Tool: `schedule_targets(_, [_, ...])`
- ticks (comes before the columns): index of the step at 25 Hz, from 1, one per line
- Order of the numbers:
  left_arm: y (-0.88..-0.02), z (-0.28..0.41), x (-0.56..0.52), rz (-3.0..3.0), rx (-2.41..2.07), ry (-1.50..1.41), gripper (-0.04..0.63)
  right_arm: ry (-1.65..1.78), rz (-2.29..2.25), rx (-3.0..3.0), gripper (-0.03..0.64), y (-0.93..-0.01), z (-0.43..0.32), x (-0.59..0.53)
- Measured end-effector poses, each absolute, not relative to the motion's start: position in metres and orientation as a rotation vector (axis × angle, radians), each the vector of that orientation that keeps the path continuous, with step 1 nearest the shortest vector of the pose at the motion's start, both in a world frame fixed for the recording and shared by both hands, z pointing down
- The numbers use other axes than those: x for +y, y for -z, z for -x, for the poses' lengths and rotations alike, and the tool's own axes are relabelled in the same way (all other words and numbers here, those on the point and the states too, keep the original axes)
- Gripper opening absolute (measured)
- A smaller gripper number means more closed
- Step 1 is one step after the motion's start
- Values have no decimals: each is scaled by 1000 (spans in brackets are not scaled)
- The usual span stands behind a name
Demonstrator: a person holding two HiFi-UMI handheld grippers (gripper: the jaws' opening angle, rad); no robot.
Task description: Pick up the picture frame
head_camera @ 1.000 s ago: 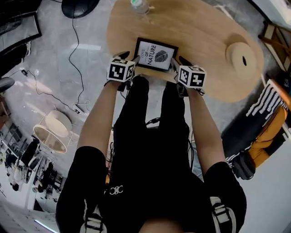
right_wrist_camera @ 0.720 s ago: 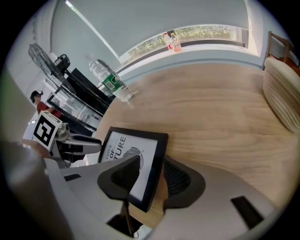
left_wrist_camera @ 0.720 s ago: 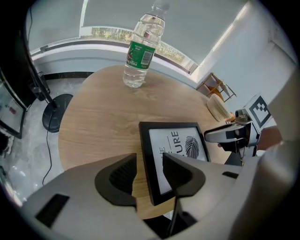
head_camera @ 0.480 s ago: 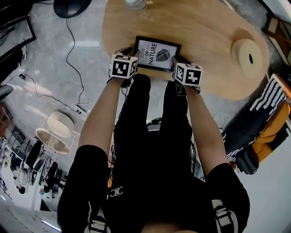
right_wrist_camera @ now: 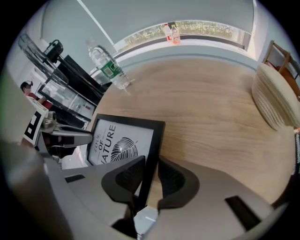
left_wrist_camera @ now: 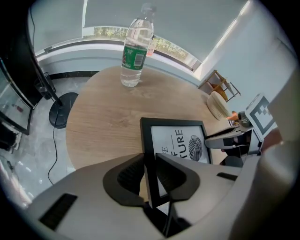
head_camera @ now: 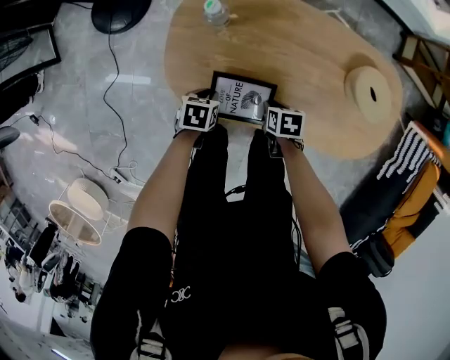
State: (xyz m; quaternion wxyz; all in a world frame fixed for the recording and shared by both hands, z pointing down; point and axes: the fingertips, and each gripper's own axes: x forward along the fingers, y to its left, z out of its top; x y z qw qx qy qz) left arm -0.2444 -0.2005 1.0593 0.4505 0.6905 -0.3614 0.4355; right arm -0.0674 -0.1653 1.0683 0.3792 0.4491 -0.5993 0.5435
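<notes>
The black picture frame [head_camera: 242, 97] with a leaf print lies flat at the near edge of the wooden table [head_camera: 302, 49]. My left gripper [head_camera: 209, 100] comes down steeply over its left side. In the left gripper view the left rail of the frame [left_wrist_camera: 174, 140] runs between the closing jaws of that gripper [left_wrist_camera: 150, 161], the pads a sliver off it. My right gripper [head_camera: 267, 110] straddles the right side. There the right rail of the frame [right_wrist_camera: 123, 140] stands between the closing jaws of that gripper [right_wrist_camera: 151, 164], with a thin gap at the outer pad.
A water bottle [head_camera: 216, 10] stands at the table's far edge. A round beige disc with a hole [head_camera: 371, 88] lies at the right end. Cables and a black round base [head_camera: 119, 10] are on the floor to the left; the person's legs are below the table edge.
Both grippers have moved inward and a little forward onto the frame's two sides, and their jaws have narrowed round the rails. The frame lies where it was.
</notes>
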Motion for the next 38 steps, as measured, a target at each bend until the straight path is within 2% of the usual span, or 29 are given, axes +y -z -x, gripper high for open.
schedule_targets(9, [-879,243,-187,-1889,-1010,-906,89,-1268,-1285,-1790,92,-900,62,-164])
schedule_targets(19, [-615,246,-223,-2191,-1380,-652,86,-778,-1510,-2187,86,-625,61,-220])
schedule_targets(26, [-446,243,-252,-2464,-1596,-484,86,-417,-1672,-2411,86,-464,60,-254])
schedule_targets(38, [-284,246,-210,-2667,-1819,-230,87,-38,-1767,-2586,86,-299,64,-219])
